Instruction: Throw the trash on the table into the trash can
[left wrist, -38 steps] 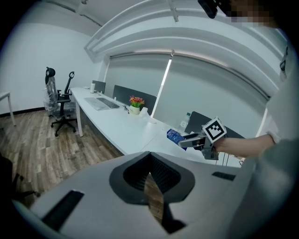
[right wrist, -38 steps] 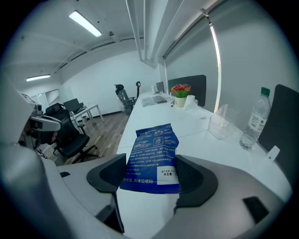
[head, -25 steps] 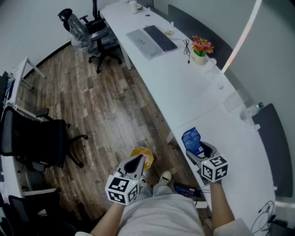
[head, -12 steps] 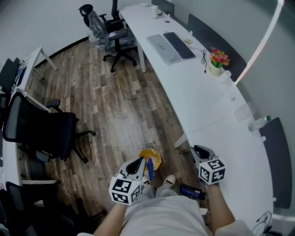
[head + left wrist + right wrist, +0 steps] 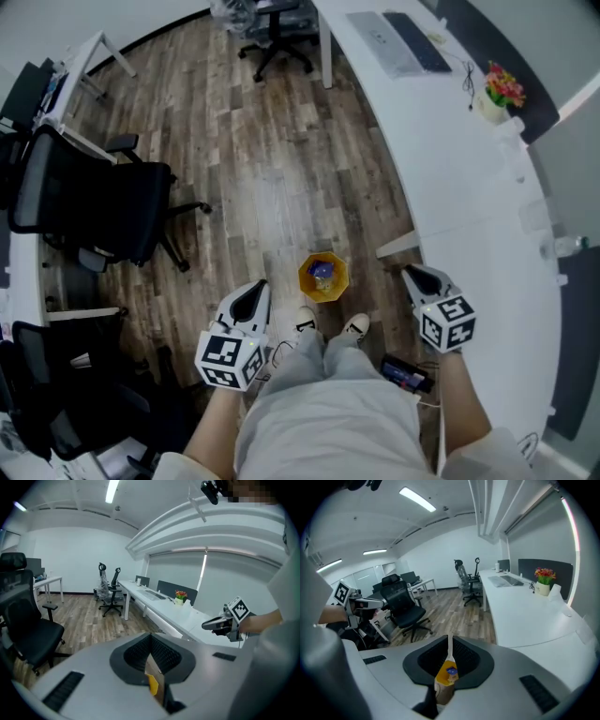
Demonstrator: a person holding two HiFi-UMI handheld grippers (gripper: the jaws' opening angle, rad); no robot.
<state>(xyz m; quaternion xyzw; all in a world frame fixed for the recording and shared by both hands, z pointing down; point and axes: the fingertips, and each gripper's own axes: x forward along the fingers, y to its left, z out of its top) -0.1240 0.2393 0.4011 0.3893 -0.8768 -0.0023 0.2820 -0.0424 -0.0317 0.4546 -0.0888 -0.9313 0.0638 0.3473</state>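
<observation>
A yellow trash can (image 5: 323, 278) stands on the wood floor between my two grippers, with a blue wrapper (image 5: 323, 271) lying inside it. My left gripper (image 5: 253, 291) hangs to the can's left, jaws together and empty. My right gripper (image 5: 414, 274) hangs to its right by the desk edge; its jaws are closing to a thin slit with nothing between them. In the right gripper view the can (image 5: 442, 679) and the blue wrapper (image 5: 451, 671) show below through the jaw gap. A sliver of the can (image 5: 152, 685) shows the same way in the left gripper view.
A long white curved desk (image 5: 469, 197) runs along the right, bearing a keyboard (image 5: 417, 42) and a flower pot (image 5: 497, 94). A black office chair (image 5: 94, 206) stands at the left. A dark object (image 5: 405, 375) lies on the floor beside the person's shoes (image 5: 354, 326).
The blue wrapper left the right gripper, fell past the left gripper and now lies in the can. The right jaws closed. Both grippers now flank the can.
</observation>
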